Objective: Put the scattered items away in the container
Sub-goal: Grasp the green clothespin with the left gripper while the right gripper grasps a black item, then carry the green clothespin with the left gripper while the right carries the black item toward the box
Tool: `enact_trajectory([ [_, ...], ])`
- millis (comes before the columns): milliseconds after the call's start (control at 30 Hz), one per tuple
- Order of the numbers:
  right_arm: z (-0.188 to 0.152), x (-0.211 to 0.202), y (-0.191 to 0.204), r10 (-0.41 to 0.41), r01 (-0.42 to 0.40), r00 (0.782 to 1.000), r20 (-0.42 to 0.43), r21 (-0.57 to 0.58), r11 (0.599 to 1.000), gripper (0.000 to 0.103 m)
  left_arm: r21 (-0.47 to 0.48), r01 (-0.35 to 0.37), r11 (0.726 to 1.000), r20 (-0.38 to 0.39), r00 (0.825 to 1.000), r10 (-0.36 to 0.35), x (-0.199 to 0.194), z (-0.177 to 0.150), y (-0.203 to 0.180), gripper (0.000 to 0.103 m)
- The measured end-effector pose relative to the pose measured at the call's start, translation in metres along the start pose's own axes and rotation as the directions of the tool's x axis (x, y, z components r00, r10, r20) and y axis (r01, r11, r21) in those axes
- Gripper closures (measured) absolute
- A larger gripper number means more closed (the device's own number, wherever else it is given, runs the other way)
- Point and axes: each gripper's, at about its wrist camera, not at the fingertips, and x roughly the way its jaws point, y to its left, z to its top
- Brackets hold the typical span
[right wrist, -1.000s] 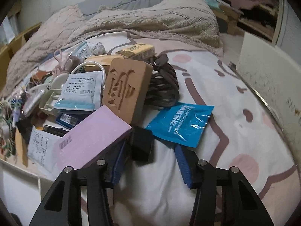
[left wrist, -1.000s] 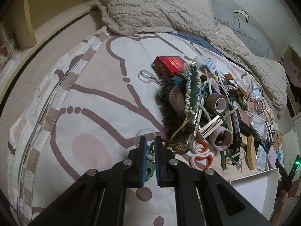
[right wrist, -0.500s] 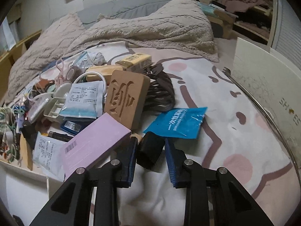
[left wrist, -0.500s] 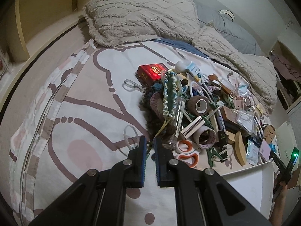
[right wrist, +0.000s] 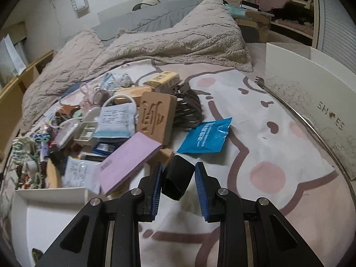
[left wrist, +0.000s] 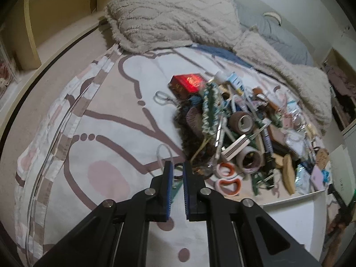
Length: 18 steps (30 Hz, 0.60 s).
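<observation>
Bedding is carrying clutter; the right gripper [right wrist: 179,183] is pinching a black block [right wrist: 178,179] off-centre, risking slipping; the left gripper [left wrist: 176,178] is staying shut.

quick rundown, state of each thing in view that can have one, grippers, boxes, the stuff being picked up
left gripper: shut on a thin green item
thin green item: pinched between the pads, lifted off the bed
right gripper: shut on a small black block
small black block: tilted, between the blue pads
white cardboard box: open, nothing visible in the part that shows
white shoebox lid: standing on edge
orange-handled scissors: lying closed
</observation>
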Motion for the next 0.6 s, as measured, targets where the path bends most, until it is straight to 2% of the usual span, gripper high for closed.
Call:
enact_trajectory([
  [33, -0.001, -0.003, 0.001, 0.008, -0.008, 1.000, 0.002, -0.003, 1.000, 0.073, 0.008, -0.011, 1.000, -0.005, 1.000, 0.011, 0.003, -0.001, 0.000, 0.089],
  [100, -0.002, -0.010, 0.004, 0.020, -0.020, 1.000, 0.008, -0.008, 1.000, 0.073, 0.026, -0.028, 0.999, -0.020, 0.999, 0.028, 0.010, -0.005, 0.000, 0.068],
  [133, -0.003, -0.013, 0.006, 0.027, -0.026, 1.000, 0.012, -0.010, 1.000, 0.073, 0.035, -0.034, 0.999, -0.025, 0.999, 0.035, 0.013, -0.007, -0.001, 0.065],
  [300, -0.004, -0.026, 0.012, 0.054, -0.054, 0.998, 0.029, -0.024, 0.998, 0.073, 0.124, -0.094, 0.988, -0.047, 0.994, 0.101, 0.030, -0.019, -0.008, 0.063],
  [600, -0.005, -0.047, 0.025, 0.103, -0.100, 0.993, 0.060, -0.051, 0.994, 0.073, 0.195, -0.120, 0.973, -0.074, 0.988, 0.137, 0.052, -0.029, -0.016, 0.063],
])
